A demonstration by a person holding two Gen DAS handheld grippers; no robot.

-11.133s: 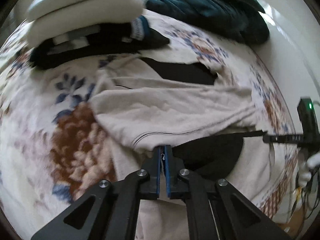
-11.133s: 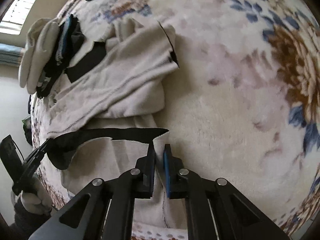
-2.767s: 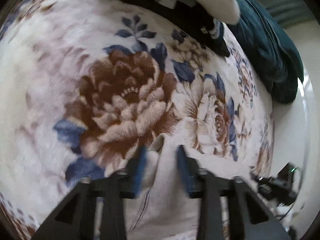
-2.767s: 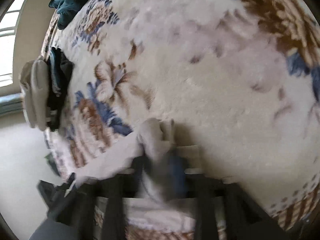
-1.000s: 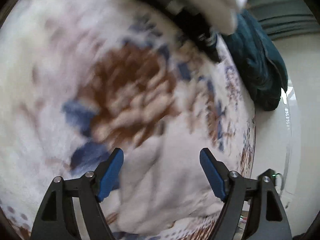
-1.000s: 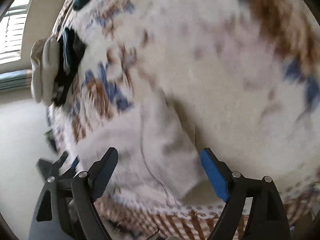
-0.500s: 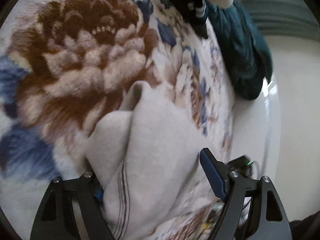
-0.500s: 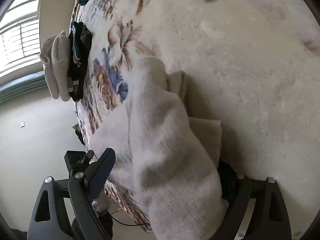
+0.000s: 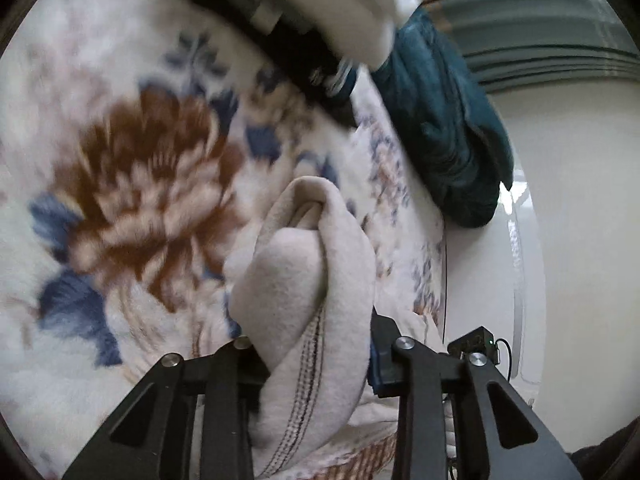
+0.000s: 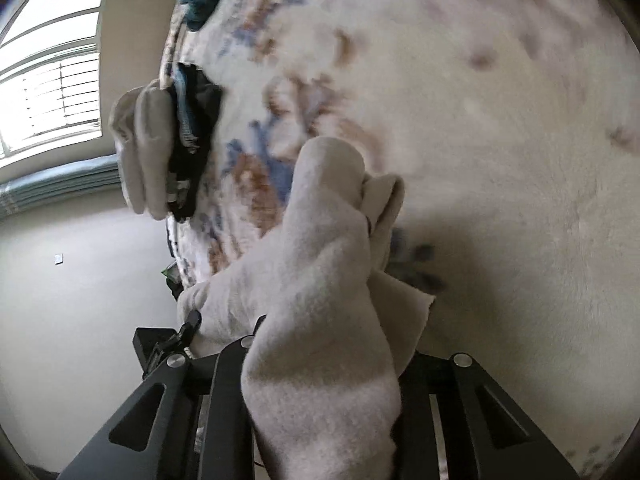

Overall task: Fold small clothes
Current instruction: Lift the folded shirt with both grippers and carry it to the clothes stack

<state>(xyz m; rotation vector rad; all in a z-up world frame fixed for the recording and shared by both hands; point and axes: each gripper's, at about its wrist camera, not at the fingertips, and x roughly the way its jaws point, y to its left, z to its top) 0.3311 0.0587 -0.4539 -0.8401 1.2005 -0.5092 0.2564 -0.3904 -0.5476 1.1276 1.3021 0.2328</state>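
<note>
Left gripper (image 9: 316,344) and right gripper (image 10: 328,344): each closed partway around the bundled cream garment (image 9: 308,280), bunched between the fingers over the floral blanket (image 9: 132,184). Folded stack (image 9: 320,12) at 12 o'clock, teal cloth (image 9: 448,128) at 1. Blanket edge at 3 o'clock.

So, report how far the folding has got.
Done: a stack of folded clothes sits at the far side of the floral blanket. In hand: the cream garment, bunched into a thick fold, gripped by the left gripper and the right gripper. Left: placing it on the stack. The teal heap looks unfolded.
</note>
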